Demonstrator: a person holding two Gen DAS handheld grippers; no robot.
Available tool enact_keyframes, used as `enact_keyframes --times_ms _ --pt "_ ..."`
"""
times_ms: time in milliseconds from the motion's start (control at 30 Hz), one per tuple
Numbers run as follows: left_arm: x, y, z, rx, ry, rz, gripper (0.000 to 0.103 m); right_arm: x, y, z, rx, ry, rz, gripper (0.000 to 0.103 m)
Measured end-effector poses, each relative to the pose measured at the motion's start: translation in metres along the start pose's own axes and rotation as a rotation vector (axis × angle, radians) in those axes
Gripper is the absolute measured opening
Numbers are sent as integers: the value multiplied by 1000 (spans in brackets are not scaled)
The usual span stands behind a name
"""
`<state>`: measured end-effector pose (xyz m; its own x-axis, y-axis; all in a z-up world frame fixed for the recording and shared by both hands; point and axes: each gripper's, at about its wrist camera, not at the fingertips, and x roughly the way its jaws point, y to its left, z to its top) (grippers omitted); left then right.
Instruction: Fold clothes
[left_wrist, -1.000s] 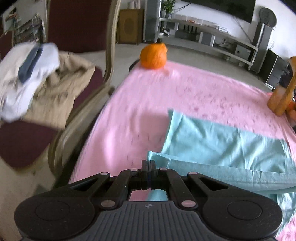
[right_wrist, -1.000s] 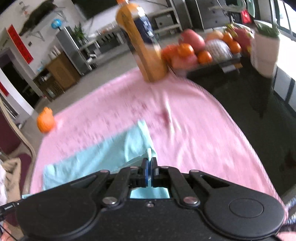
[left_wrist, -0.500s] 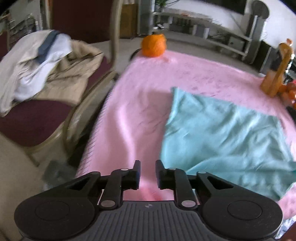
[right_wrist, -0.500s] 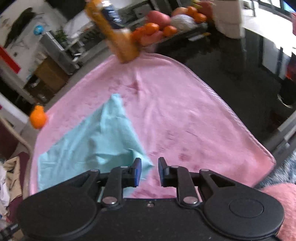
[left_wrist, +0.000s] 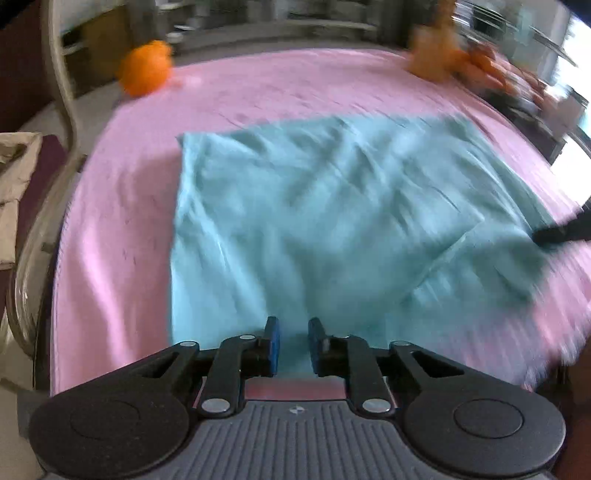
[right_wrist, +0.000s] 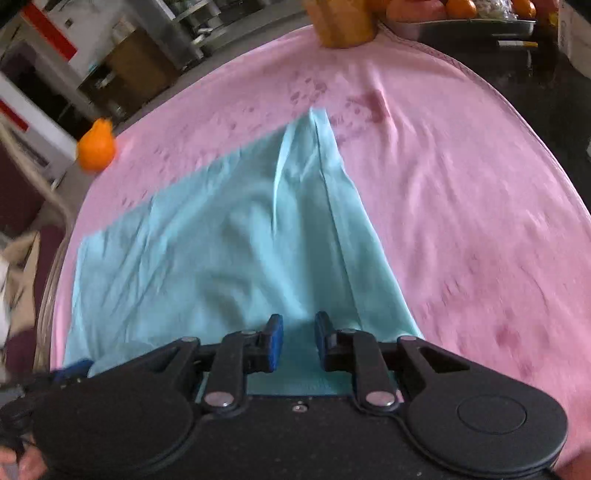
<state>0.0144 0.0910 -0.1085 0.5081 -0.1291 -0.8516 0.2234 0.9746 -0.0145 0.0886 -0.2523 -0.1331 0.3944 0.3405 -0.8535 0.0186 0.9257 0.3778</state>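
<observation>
Blue pads line both pairs of fingers, and each pair stands apart with nothing pinched. The left gripper (left_wrist: 293, 341) is easing its jaws slightly inward over the near edge of the teal cloth (left_wrist: 332, 221), with fabric below the gap but not pressed by the pads. The right gripper (right_wrist: 298, 341) is released too, its fingers (right_wrist: 275, 341) parted above the cloth's near right corner.

The cloth lies flat on the pink cover (right_wrist: 461, 203), near that cover's middle and reaching toward its near edge. In the left wrist view it is a rough rectangle, its long axis running left to right across the cover, with a folded flap overlapping at its near right side. In the right wrist view a ridge runs from the gripper away to the far corner. Its surface is smooth, lightly creased and plain.

Beyond the cloth an orange fruit (right_wrist: 95, 146) sits at the cover's far left edge. An orange bottle (right_wrist: 343, 22) stands at its far edge.
</observation>
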Motion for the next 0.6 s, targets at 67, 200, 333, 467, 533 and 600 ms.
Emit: enact_keyframes --times_ms 67,200,333,467,533,600 --pt "-27 12 -21 -9 -32 -26 18 -20 -5 -18 -18 41 -21 20" --pt "-59 53 -33 -210 -134 33 18 -69 -24 -40 -8 -45 -62 32" --pt "-54 82 -28 -421 -140 103 21 -84 -47 -35 155 -157 -35 33" --pt "-40 99 -25 -580 -111 31 34 -73 -61 -38 282 -179 44 37" --pt "-34 98 -22 -611 -107 0 36 -67 -65 -37 318 -177 71 40" --pt "-28 94 -18 -606 -102 -11 39 -65 -68 -36 344 -188 84 42"
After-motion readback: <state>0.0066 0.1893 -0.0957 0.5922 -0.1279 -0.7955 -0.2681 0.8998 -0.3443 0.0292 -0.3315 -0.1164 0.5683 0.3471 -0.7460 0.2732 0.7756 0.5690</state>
